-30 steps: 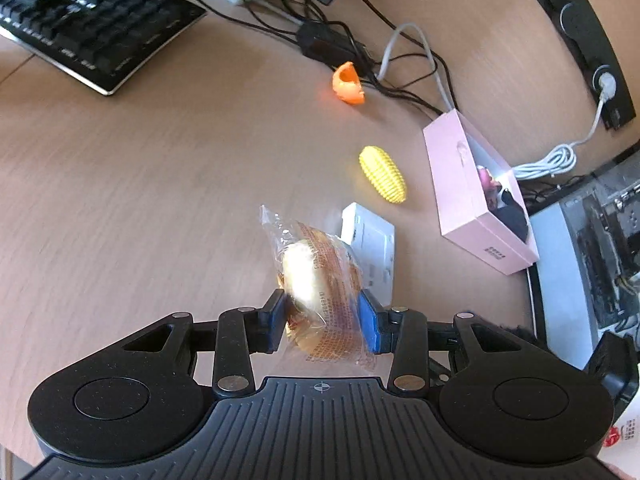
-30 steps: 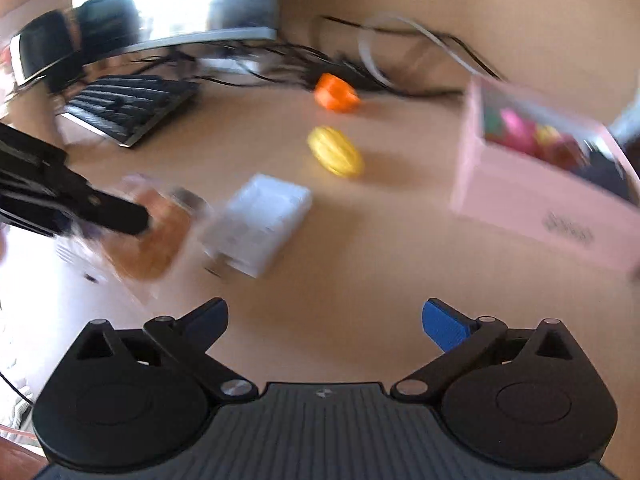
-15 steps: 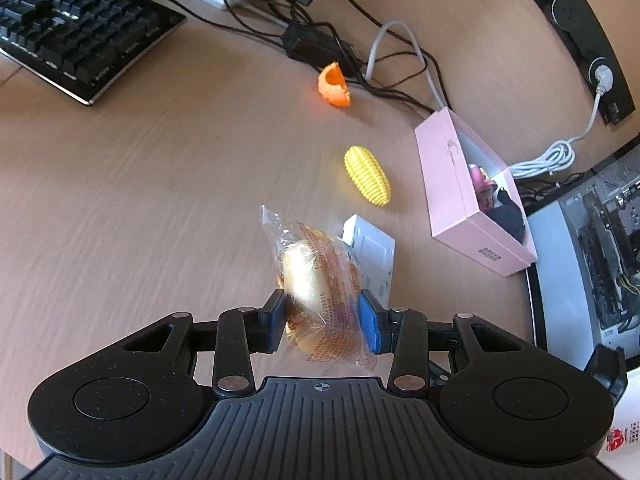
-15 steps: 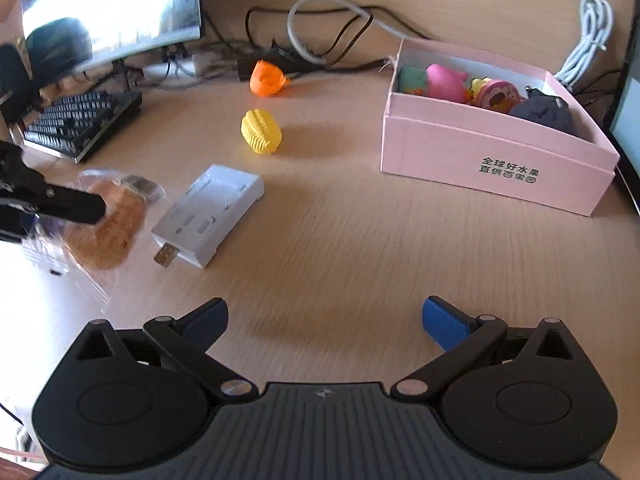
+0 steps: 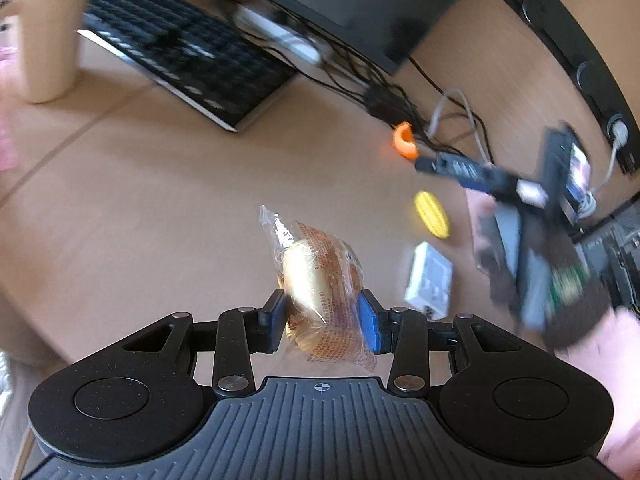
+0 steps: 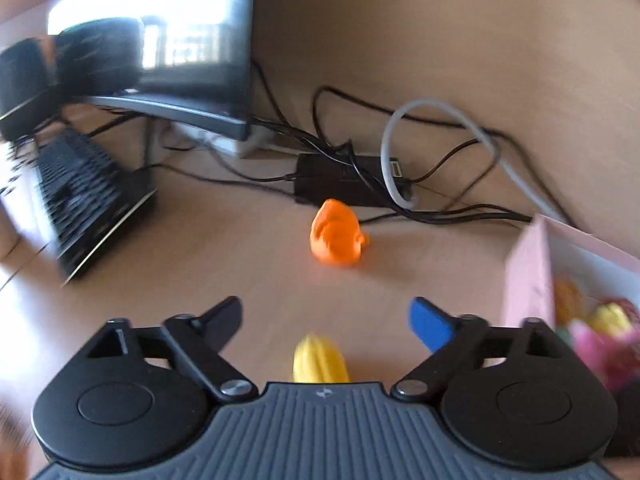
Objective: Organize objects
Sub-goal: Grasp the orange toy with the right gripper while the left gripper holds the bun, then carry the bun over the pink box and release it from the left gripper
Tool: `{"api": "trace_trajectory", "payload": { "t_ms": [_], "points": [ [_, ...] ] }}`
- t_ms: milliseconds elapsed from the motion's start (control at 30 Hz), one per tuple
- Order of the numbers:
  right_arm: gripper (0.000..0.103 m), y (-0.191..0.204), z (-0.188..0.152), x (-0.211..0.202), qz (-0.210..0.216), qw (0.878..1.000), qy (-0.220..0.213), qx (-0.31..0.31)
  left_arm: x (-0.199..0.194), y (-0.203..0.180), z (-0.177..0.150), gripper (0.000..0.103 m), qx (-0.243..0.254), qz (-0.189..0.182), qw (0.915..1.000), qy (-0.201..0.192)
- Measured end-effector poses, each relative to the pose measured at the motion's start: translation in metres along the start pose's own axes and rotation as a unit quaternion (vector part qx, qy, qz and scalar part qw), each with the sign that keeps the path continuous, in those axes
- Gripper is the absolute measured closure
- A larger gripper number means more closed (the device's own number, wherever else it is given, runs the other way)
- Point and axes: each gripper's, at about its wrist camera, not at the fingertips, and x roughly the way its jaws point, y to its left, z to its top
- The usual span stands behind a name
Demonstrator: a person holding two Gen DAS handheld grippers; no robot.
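A: Corn toy [image 6: 320, 362] lies on the table [image 6: 240, 248] between the right hand-held gripper [image 6: 325, 318]'s closing jaws, untouched so far.

B: Blurred view; it could roll away. And the left?

A: Left hand-held gripper [image 5: 322, 314] pinches a wrapped bun [image 5: 320, 280]; the slippery wrapper may slide before reaching the pink box [image 6: 528, 276].

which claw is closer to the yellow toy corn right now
Right. The right claw hangs over the yellow toy corn, jaws closing. The left claw holds a wrapped bun farther off.
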Motion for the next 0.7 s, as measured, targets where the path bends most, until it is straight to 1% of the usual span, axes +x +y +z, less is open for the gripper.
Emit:
{"api": "trace_trajectory", "payload": {
  "t_ms": [100,167,200,233,267,333,467,567,600,700],
  "points": [
    [0.019,0.002,0.020,0.040,-0.027,0.999,0.024,0.015,-0.017,0.012,-0.006,0.061,-0.015,0.017,0.9996,-0.018],
    [0.032,0.005,0.026,0.059,-0.036,0.998,0.042,0.011,-0.024,0.019,-0.009,0.061,-0.021,0.021,0.9993,-0.023],
    [0.047,0.007,0.027,0.066,-0.039,0.998,0.049,0.005,-0.026,0.021,-0.012,0.061,-0.023,0.022,0.9992,-0.023],
    [0.056,0.009,0.028,0.069,-0.041,0.998,0.047,0.001,-0.027,0.023,-0.013,0.061,-0.024,0.023,0.9992,-0.022],
    [0.060,0.011,0.029,0.068,-0.046,0.998,0.046,-0.003,-0.027,0.024,-0.015,0.061,-0.023,0.025,0.9992,-0.019],
    [0.060,0.015,0.029,0.061,-0.050,0.998,0.044,-0.009,-0.025,0.024,-0.016,0.061,-0.020,0.026,0.9993,-0.015],
    [0.060,0.016,0.016,0.019,-0.020,0.999,0.020,-0.023,-0.018,0.019,-0.012,0.061,-0.008,0.013,0.9998,-0.011],
    [0.060,0.012,-0.010,-0.028,0.001,0.999,0.003,-0.031,-0.008,0.006,-0.009,0.061,0.015,-0.004,0.9999,-0.001],
    [0.060,0.011,-0.017,-0.042,0.002,0.999,0.000,-0.035,-0.004,0.000,-0.009,0.061,0.023,-0.010,0.9997,0.004],
    [0.060,0.001,-0.051,-0.081,0.001,0.999,-0.002,-0.052,0.012,-0.019,-0.009,0.061,0.047,-0.029,0.9981,0.025]
  ]
}}
